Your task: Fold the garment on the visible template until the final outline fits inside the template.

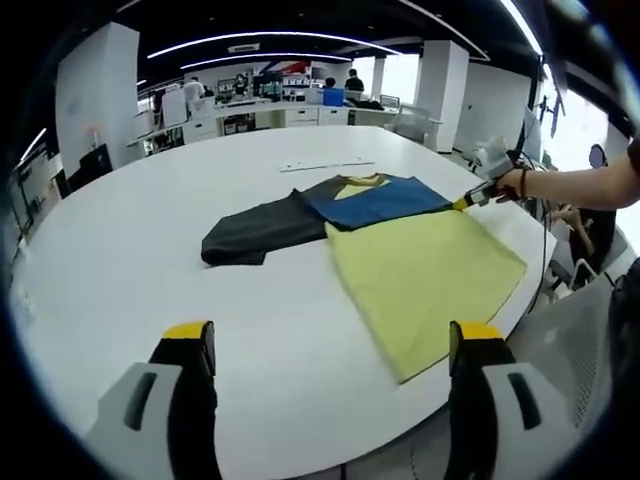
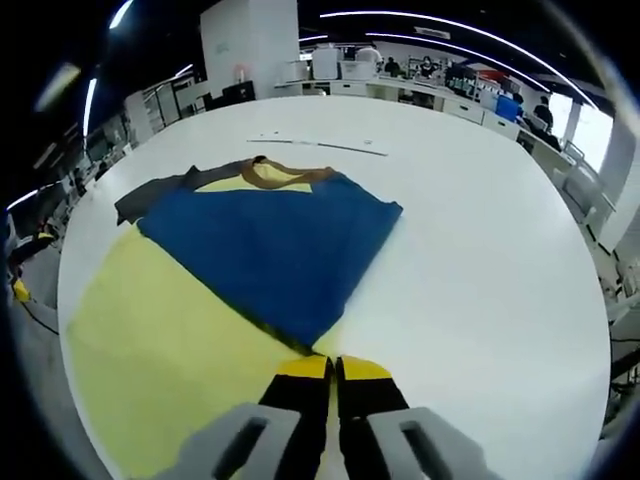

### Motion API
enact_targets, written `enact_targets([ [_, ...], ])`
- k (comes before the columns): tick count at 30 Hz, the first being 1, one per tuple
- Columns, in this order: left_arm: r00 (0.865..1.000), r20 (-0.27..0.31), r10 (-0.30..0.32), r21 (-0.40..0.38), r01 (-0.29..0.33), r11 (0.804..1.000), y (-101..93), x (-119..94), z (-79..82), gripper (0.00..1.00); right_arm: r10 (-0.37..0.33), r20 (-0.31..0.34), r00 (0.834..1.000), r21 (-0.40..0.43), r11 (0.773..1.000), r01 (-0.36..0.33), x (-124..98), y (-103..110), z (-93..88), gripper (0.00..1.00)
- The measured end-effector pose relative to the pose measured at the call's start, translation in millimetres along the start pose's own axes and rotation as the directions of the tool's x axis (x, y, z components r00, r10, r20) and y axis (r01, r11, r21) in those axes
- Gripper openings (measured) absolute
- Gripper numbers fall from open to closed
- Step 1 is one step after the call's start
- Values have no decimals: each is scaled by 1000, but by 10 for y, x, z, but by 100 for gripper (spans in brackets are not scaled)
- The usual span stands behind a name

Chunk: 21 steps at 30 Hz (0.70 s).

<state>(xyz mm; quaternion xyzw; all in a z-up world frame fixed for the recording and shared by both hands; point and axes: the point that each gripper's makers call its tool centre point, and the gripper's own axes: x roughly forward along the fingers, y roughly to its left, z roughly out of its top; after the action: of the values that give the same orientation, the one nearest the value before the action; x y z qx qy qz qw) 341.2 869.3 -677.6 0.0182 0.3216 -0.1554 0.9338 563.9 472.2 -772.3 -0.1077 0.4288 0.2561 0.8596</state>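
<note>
A garment lies flat on the round white table: a yellow body, a blue panel folded over its top, and a dark grey sleeve spread to the left. My left gripper hovers open above bare table, short of the garment. In the left gripper view a hand holds my right gripper at the garment's far right edge. In the right gripper view my right gripper is shut on the garment's edge, where the blue panel meets the yellow body. The sleeve lies at the far left.
A thin pale strip lies on the table beyond the garment, also visible as a strip in the right gripper view. The table edge runs close to the yellow hem. A grey chair stands by it. Office desks and people fill the background.
</note>
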Motion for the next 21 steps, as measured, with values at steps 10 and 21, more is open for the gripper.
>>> enact_targets([
  [10, 1000, -1, 8, -8, -8, 1000, 27, 24, 16, 92, 34, 34, 999, 67, 997, -36, -43, 19, 34, 23],
  [21, 1000, 13, 27, -8, -27, 1000, 148, 50, 107, 91, 103, 56, 993, -9, 995, -103, -172, 272, 116, 66],
])
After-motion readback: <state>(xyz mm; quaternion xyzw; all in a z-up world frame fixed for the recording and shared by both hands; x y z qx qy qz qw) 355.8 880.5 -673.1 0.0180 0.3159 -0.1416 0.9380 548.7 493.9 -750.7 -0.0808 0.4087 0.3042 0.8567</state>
